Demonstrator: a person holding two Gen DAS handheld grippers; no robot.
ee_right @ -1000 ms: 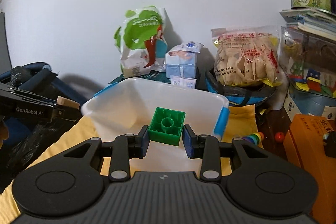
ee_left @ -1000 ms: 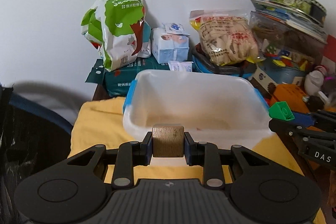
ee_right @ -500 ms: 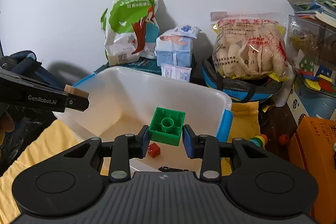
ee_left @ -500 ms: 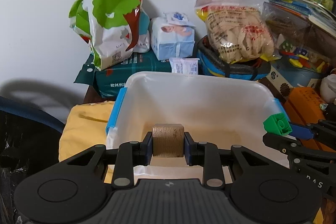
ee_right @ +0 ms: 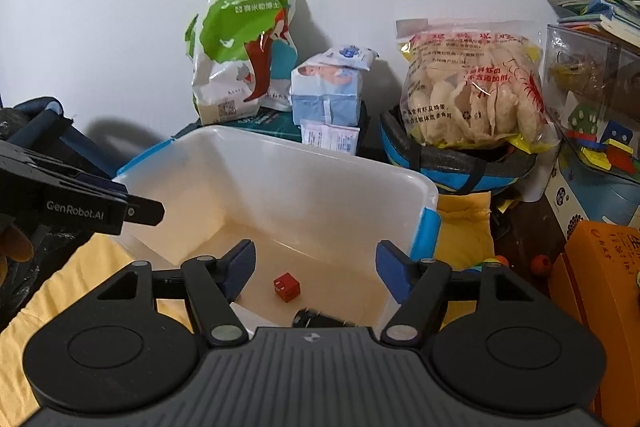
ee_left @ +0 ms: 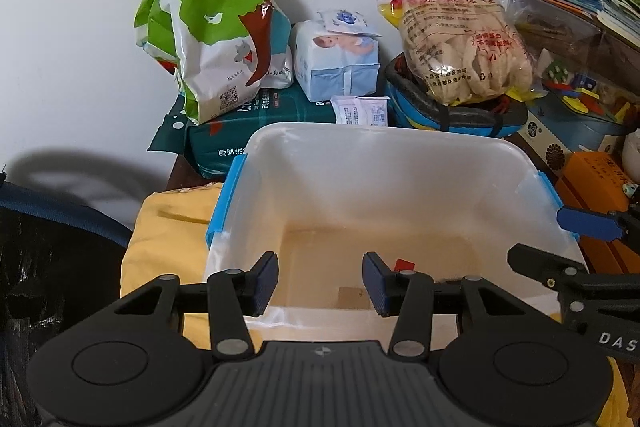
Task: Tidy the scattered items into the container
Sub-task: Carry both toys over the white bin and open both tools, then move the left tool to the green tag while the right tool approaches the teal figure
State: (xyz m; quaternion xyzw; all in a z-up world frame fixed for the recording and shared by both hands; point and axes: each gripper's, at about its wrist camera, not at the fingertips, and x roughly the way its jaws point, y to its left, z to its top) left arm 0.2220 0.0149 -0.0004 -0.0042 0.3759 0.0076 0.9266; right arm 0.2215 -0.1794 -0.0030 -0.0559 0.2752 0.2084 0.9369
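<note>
A white plastic container [ee_left: 384,163] with blue clips stands on a yellow cloth; it also shows in the right wrist view [ee_right: 280,167]. My left gripper [ee_left: 320,281] is open and empty over its near rim. A wooden block [ee_left: 352,297] lies on the container floor below it, next to a red piece [ee_left: 402,263]. My right gripper [ee_right: 312,267] is open and empty over the container's near right side. A red cube [ee_right: 286,286] and a dark item [ee_right: 316,319] lie on the floor below it. The green brick is hidden.
A green and white bag [ee_left: 216,43], a tissue pack [ee_left: 340,63] and a bag of crackers [ee_left: 460,47] stand behind the container. An orange box [ee_right: 600,291] and small balls [ee_right: 540,262] lie to the right. A dark bag [ee_left: 40,259] is on the left.
Both grippers have opened over the container. The wooden block has dropped from the left one onto the container floor, and the green brick has left the right one.
</note>
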